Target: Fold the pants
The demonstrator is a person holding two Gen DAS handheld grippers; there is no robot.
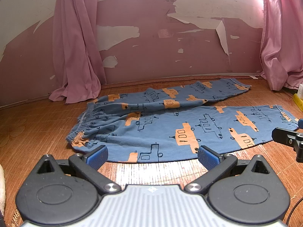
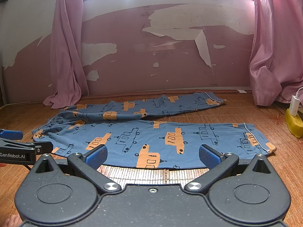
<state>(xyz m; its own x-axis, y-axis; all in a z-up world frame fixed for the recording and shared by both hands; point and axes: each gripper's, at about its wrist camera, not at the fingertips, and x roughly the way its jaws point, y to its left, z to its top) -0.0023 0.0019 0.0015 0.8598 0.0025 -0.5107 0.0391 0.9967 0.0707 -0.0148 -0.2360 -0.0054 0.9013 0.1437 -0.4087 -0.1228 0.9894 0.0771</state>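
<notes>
Blue-padded and spread wide, the left gripper (image 1: pixel 152 154) is hovering low at the near hem-side edge of the pants (image 1: pixel 170 124), gripping nothing; the right gripper (image 2: pixel 153 154) is doing the same further along toward the cuffs, its jaws likewise apart and empty. Beyond them the pants are lying flat on the woven mat (image 2: pixel 147 176), waistband (image 1: pixel 83 124) to the left, the two legs running right and splaying apart, the far leg (image 2: pixel 161 104) angling toward the wall (image 2: pixel 151 66). The cloth is looking light, soft and limp, likely sagging and sliding when lifted. The near leg's long edge is probably offering the best hold, one pinch near the waistband, one near the cuff (image 2: pixel 259 140).
</notes>
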